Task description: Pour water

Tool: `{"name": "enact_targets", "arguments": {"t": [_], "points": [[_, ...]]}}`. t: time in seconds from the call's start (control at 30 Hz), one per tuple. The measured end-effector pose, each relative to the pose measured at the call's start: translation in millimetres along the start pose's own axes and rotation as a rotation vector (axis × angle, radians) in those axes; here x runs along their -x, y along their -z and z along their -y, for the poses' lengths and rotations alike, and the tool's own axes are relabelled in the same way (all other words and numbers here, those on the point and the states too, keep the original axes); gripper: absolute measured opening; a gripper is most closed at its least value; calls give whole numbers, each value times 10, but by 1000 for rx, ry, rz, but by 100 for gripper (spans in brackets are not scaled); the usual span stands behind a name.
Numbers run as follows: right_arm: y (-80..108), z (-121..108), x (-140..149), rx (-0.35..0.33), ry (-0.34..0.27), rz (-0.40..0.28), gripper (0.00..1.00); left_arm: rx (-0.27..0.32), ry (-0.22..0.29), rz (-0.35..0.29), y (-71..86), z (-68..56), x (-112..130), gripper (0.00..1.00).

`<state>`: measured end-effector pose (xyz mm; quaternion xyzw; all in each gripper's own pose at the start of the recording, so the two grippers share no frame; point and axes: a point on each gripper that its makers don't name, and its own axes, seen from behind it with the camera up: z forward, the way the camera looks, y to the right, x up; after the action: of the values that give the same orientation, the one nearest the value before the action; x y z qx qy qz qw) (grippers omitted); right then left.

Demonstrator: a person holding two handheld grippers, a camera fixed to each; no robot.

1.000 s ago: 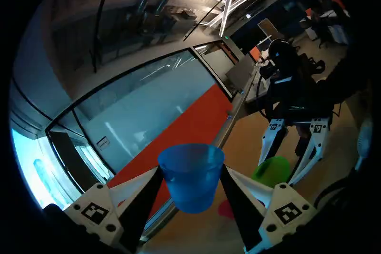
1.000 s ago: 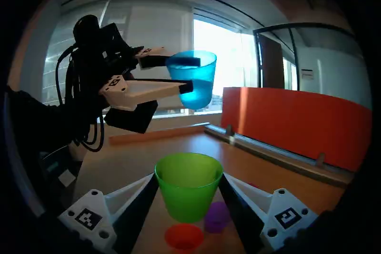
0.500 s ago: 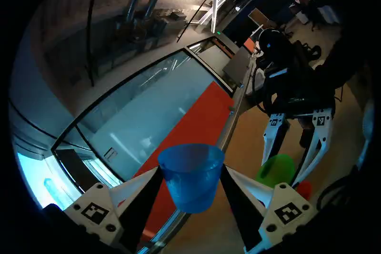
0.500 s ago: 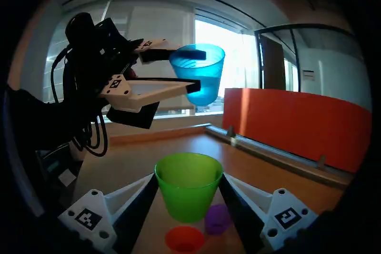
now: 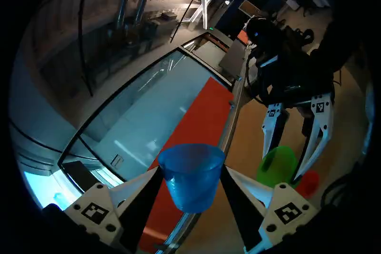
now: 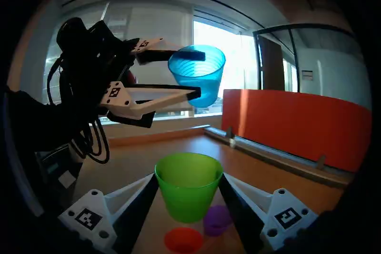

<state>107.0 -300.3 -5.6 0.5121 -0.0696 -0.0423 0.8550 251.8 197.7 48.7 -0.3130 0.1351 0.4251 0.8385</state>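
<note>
Water could be splashing out soon. In the left gripper view, the left gripper (image 5: pixel 191 172) is squeezing the blue cup (image 5: pixel 191 185) from both sides, with the green cup (image 5: pixel 277 167) lower down. In the right gripper view, the right gripper (image 6: pixel 188 182) is pinching the green cup (image 6: pixel 188 189) from both sides, and the blue cup (image 6: pixel 196 75) is hanging high above it. Pouring from so high may be missing it and wetting the table (image 6: pixel 128 168).

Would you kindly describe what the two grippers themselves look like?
The left gripper and right gripper have white fingers with black inner faces and square black-and-white markers. The left gripper's body is black, with black cables looping below.
</note>
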Motion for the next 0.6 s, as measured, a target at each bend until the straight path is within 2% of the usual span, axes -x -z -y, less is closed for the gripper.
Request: {"name": "enact_targets", "arguments": {"t": [0.6], "points": [[-3,-30,-48,11,-2,-10,90,-7,-104,-9,-44,-29,-96,84]]}}
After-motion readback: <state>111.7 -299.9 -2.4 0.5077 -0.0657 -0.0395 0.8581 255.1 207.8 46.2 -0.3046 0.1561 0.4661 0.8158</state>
